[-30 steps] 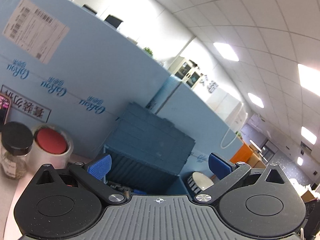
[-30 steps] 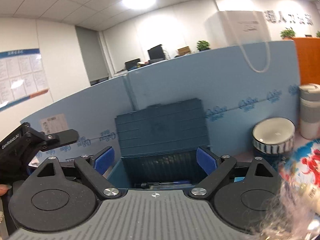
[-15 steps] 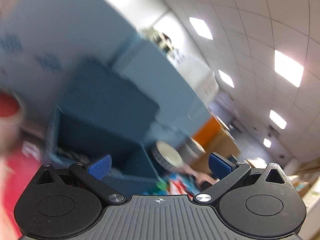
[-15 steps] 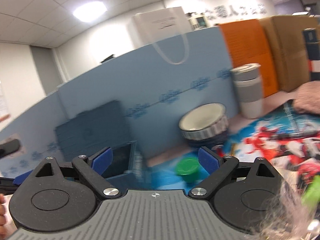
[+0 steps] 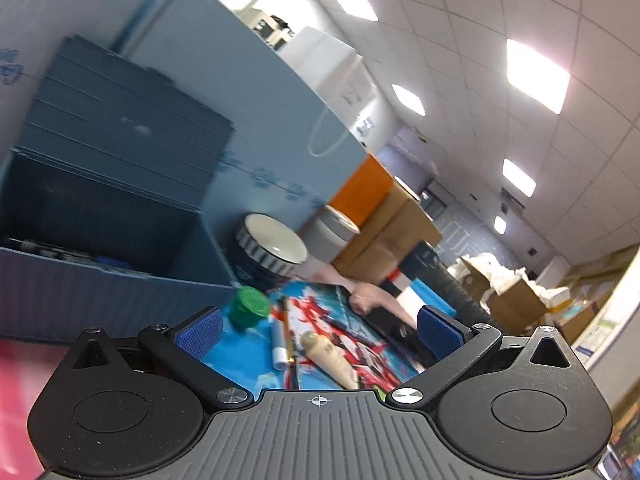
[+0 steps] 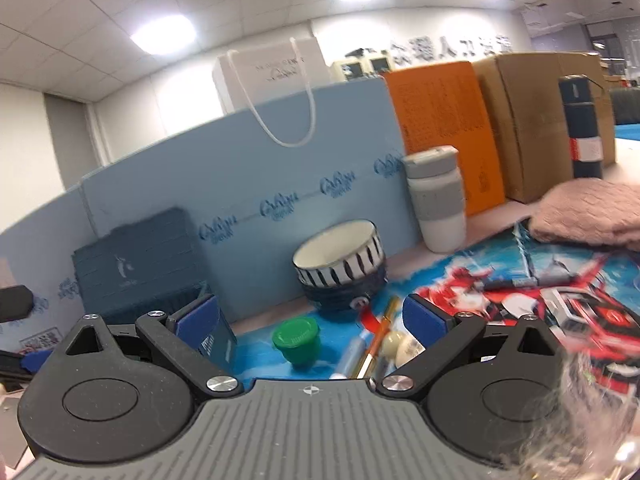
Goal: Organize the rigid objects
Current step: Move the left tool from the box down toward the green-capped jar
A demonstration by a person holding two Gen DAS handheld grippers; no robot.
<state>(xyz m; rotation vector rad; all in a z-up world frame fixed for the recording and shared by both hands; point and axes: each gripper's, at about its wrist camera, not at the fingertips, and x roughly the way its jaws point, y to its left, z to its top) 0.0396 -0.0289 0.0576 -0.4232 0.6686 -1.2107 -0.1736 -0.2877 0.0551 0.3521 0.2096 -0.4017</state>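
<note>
A glossy ceramic bowl (image 6: 338,258), a smooth green plastic lid (image 6: 297,338), matt brown cardboard boxes (image 6: 536,120) and a ribbed, matt blue plastic crate (image 5: 100,184) are shown

An office: suspended tile ceiling (image 5: 460,20) with panel lights (image 5: 536,74), blue partition (image 6: 248,184), stacked cardboard boxes (image 6: 540,120).

Bright ceiling panels (image 5: 536,74) glare; edges bend; left margins perhaps motion-smeared.
</note>
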